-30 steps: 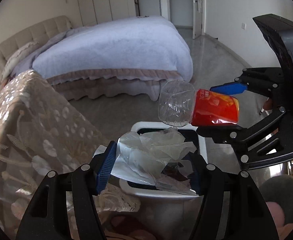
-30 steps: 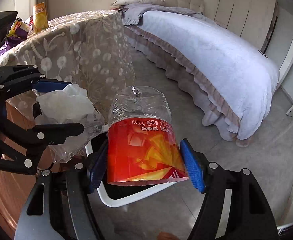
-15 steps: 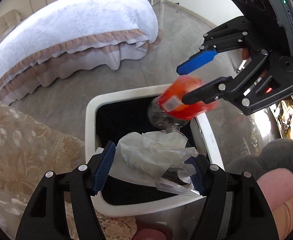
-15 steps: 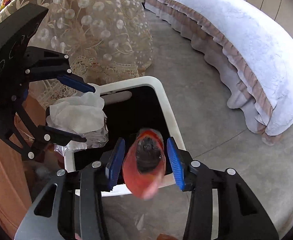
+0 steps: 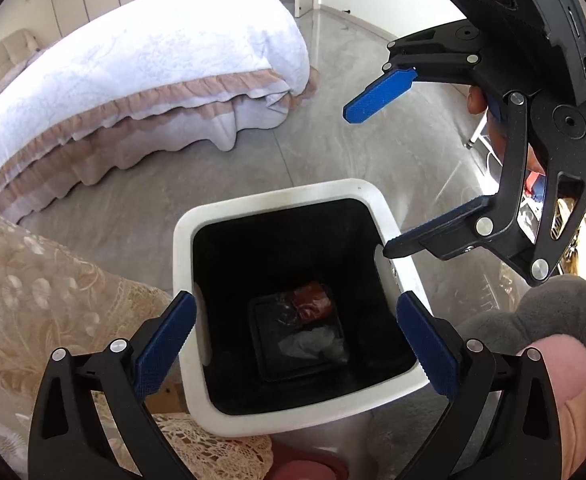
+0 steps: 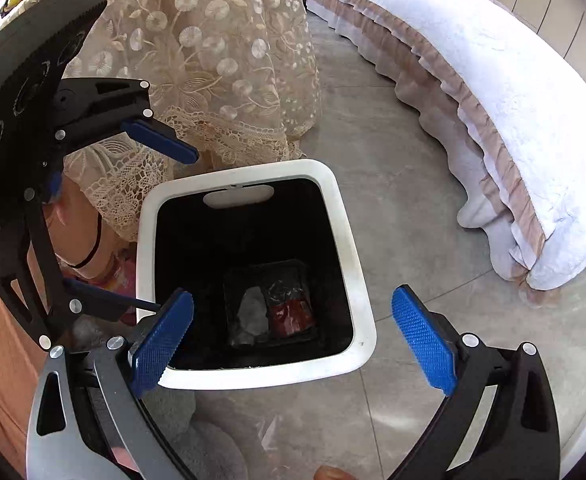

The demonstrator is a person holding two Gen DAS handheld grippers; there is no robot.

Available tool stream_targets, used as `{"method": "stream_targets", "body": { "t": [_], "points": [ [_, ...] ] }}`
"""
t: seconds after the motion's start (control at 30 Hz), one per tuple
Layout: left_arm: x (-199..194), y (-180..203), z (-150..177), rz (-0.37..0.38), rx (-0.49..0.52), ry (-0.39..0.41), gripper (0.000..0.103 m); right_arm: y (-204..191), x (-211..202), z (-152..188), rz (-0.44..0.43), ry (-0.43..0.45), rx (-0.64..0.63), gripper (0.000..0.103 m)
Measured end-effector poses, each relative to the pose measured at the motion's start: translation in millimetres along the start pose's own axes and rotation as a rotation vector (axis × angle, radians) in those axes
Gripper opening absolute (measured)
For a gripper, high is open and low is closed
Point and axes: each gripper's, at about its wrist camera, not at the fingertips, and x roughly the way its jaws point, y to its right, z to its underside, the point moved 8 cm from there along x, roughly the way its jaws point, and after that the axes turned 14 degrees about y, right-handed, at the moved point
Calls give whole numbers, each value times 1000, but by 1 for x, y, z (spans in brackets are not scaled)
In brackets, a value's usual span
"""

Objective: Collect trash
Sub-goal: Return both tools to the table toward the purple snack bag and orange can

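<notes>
A white-rimmed bin (image 5: pixel 281 200) (image 6: pixel 349 240) with a black inside stands on the grey floor below both grippers. At its bottom lie a crushed bottle with a red label (image 5: pixel 313 306) (image 6: pixel 291 316) and a crumpled clear plastic wrapper (image 5: pixel 309 342) (image 6: pixel 251 312). My left gripper (image 5: pixel 295 299) (image 6: pixel 175 230) hovers over the bin's near edge, its jaws opening wide with nothing between them. My right gripper (image 5: pixel 369 182) (image 6: pixel 293 294) hangs over the opposite rim, its jaws also opening and holding nothing.
A bed with a white cover and a beige frill (image 5: pixel 133 72) (image 6: pixel 493 80) lies across the floor. A lace tablecloth (image 5: pixel 33 280) (image 6: pixel 221 60) hangs right beside the bin. A grey plush thing (image 5: pixel 533 320) and a person's leg sit close to the bin.
Both grippers dropped toward the bin and opened. The red-labelled bottle left the right gripper and the plastic wrapper left the left one; both now lie at the bin's bottom.
</notes>
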Motion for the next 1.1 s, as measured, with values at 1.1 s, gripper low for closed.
{"method": "stream_targets", "body": {
  "t": [1.1],
  "points": [
    [-296,-65,-13,-726,-120,290,98,-175,-112,-208,-147,471,-296,99]
  ]
}}
